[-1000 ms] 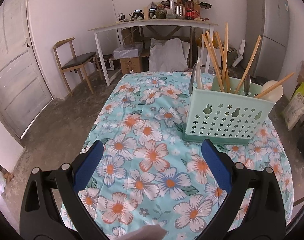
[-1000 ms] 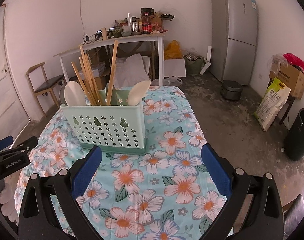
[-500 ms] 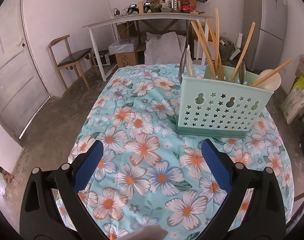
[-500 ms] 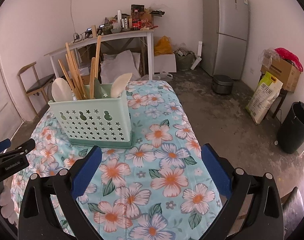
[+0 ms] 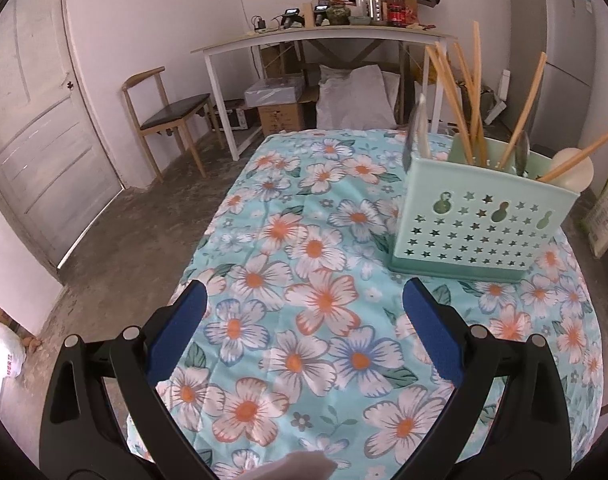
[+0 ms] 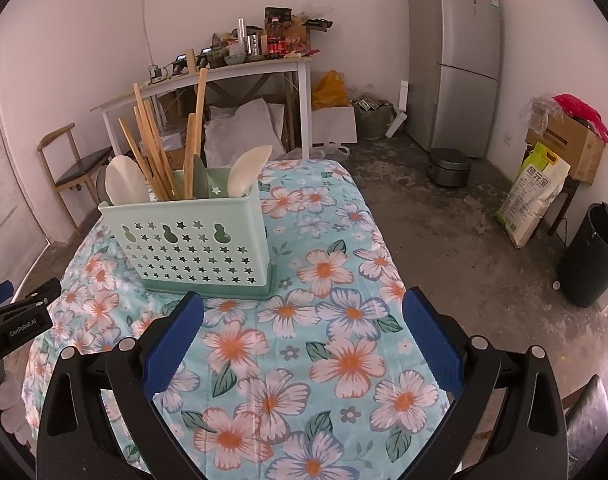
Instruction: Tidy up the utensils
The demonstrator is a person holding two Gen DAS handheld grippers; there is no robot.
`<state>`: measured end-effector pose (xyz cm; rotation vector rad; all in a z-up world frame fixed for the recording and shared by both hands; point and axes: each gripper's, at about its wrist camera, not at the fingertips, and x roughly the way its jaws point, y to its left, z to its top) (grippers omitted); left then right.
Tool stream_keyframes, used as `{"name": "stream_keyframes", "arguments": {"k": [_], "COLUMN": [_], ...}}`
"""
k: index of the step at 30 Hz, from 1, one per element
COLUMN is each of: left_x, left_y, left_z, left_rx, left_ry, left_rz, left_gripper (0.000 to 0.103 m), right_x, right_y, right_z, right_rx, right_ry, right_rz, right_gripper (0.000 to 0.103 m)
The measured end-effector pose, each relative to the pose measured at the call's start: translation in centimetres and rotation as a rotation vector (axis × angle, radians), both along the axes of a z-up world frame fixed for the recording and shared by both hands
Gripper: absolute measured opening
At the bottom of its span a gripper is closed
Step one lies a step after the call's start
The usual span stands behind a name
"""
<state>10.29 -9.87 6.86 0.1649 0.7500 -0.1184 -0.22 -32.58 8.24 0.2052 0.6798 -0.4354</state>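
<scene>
A pale green utensil holder [image 5: 480, 224] [image 6: 196, 240] with star and gourd cut-outs stands on the floral tablecloth [image 5: 304, 320] [image 6: 304, 340]. Wooden chopsticks [image 5: 456, 96] [image 6: 148, 140], white spoons [image 6: 246, 170] and a metal spoon [image 5: 522, 152] stick up out of it. My left gripper [image 5: 304, 332] is open and holds nothing, near the table's front edge, with the holder ahead to its right. My right gripper [image 6: 304, 336] is open too, with the holder ahead to its left. The left gripper's body [image 6: 16, 324] shows at the left edge of the right wrist view.
Behind the table stand a white desk [image 5: 324, 36] loaded with clutter, a wooden chair [image 5: 164, 112] and a grey fridge [image 6: 456, 56]. A black bin [image 6: 592, 256], a sack [image 6: 532, 196] and a rice cooker [image 6: 450, 166] sit on the concrete floor to the right.
Both grippers have drawn back and risen a little from the holder, which now looks smaller and farther away. Both stayed open.
</scene>
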Motion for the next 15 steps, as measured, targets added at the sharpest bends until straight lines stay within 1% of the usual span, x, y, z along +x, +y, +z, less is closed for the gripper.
{"name": "stream_keyframes", "arguments": {"k": [15], "left_x": [0.30], "left_y": [0.82], "left_z": [0.43], "left_rx": [0.005], "left_ry": [-0.014], "left_rz": [0.023], "left_gripper": [0.095], "right_x": [0.24], "right_y": [0.38], "right_z": [0.25], "right_rx": [-0.005], "right_ry": [-0.005], "right_rz": [0.007], "right_gripper": [0.097]}}
